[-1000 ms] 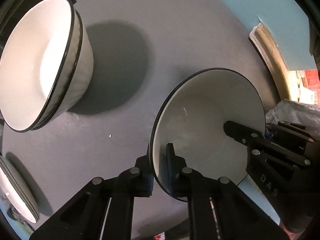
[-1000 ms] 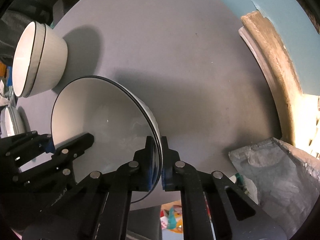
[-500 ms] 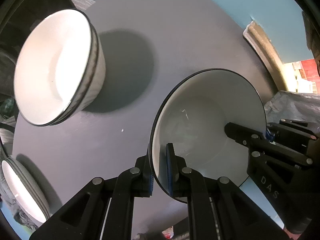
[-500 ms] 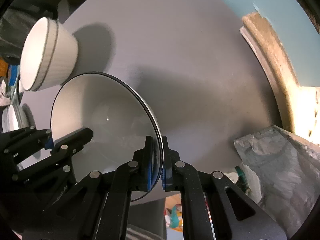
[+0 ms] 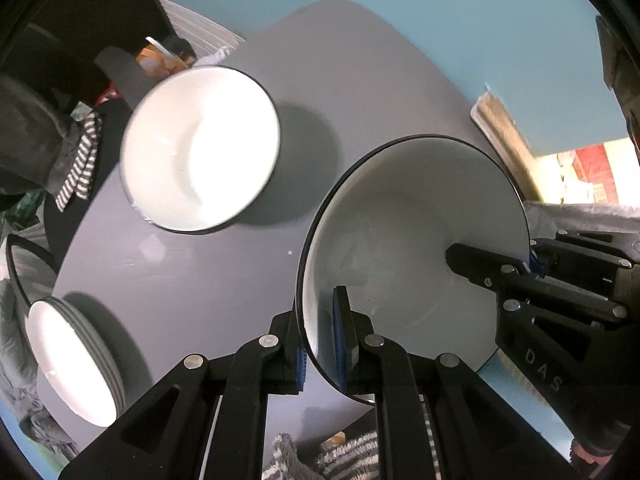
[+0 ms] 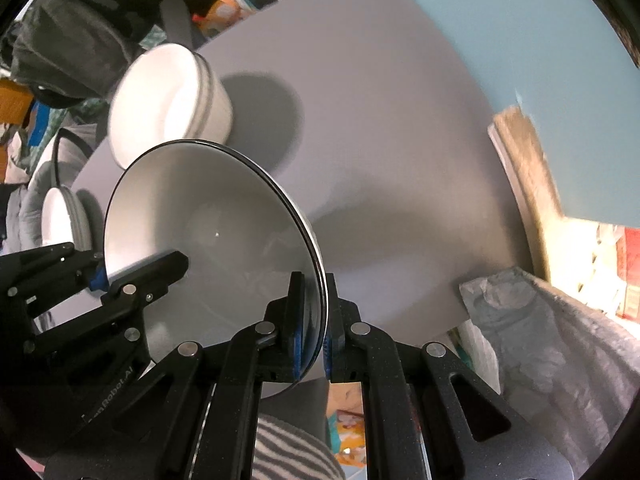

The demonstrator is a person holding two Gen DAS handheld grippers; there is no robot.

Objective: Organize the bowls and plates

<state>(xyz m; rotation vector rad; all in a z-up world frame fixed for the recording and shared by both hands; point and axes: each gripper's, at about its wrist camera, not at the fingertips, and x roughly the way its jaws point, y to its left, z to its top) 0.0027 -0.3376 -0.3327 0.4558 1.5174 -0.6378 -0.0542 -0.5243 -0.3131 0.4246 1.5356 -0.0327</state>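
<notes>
1. Grey round table [image 5: 224, 280] fills most of both views, with a pale blue wall [image 5: 400, 20] behind it.
2. Above the table hangs a white bowl with a black rim [image 5: 412, 248], tilted on its side and clear of the tabletop.
3. Its near rim sits between the blue pads of the left gripper [image 5: 320, 344], whose jaws are clamped on it.
4. The right gripper [image 6: 316, 328] pinches the opposite rim, jaws closed on the bowl wall.
5. Further left, stacked white bowls [image 5: 200, 152] rest on the table, well apart from the held one.
6. Near the table's left edge sits a stack of plates [image 5: 72, 360].
7. Cluttered clothes [image 5: 76, 160] lie beyond the table.
</notes>
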